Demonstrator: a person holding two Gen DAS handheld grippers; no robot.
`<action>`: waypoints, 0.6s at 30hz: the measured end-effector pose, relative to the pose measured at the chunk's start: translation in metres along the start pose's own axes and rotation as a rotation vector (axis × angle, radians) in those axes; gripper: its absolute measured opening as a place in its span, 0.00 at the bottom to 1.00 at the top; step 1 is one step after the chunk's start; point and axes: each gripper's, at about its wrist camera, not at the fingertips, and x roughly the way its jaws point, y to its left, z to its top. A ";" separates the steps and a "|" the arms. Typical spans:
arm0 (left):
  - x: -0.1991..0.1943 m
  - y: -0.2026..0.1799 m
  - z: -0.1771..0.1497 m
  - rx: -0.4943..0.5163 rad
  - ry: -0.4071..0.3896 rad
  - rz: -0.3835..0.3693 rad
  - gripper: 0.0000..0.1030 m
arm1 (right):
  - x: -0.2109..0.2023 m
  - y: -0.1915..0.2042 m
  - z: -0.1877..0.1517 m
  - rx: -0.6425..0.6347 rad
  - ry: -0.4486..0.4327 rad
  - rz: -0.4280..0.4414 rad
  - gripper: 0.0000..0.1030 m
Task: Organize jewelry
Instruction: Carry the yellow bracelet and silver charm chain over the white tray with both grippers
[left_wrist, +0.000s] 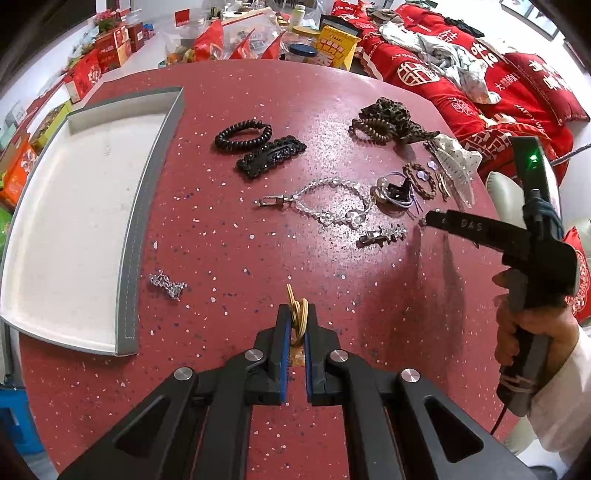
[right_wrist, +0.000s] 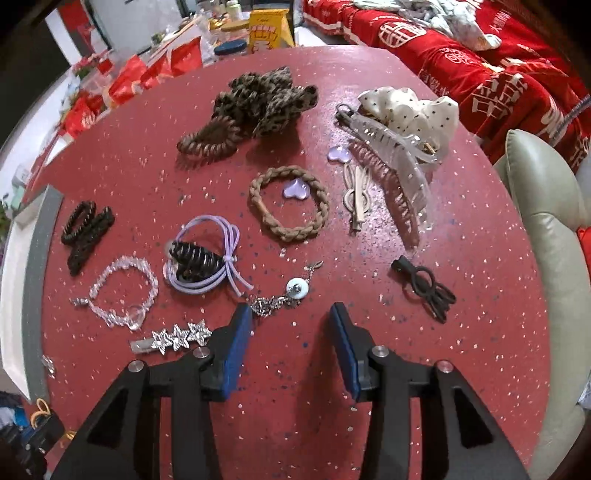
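Note:
My left gripper (left_wrist: 297, 314) is shut on a gold hair clip (left_wrist: 297, 310) and holds it above the red table, right of the white tray (left_wrist: 129, 221). My right gripper (right_wrist: 290, 314) is open and empty over the table, just behind a silver chain with a white bead (right_wrist: 280, 299); it also shows in the left wrist view (left_wrist: 430, 218). Around it lie a star clip (right_wrist: 177, 338), a crystal bracelet (right_wrist: 122, 291), a purple hair tie with a black claw clip (right_wrist: 201, 258), a braided tan tie (right_wrist: 290, 203) and a black clip (right_wrist: 424, 284).
A leopard scrunchie (right_wrist: 262, 99), a brown coil tie (right_wrist: 210, 138), clear claw clips (right_wrist: 399, 166) and a dotted scrunchie (right_wrist: 410, 110) lie further back. Black coil tie and clip (left_wrist: 258, 147) and a small silver piece (left_wrist: 166, 284) lie near the tray. Red cushions and boxes surround the table.

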 end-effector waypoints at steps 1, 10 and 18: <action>0.001 0.000 0.000 0.002 0.000 -0.001 0.07 | -0.002 -0.001 0.001 -0.004 -0.008 -0.002 0.46; 0.003 -0.004 0.000 0.010 0.002 0.004 0.07 | 0.017 0.019 0.012 -0.081 0.026 -0.031 0.37; 0.000 -0.005 0.001 0.011 -0.003 0.000 0.07 | 0.001 -0.002 0.001 -0.003 0.021 0.039 0.16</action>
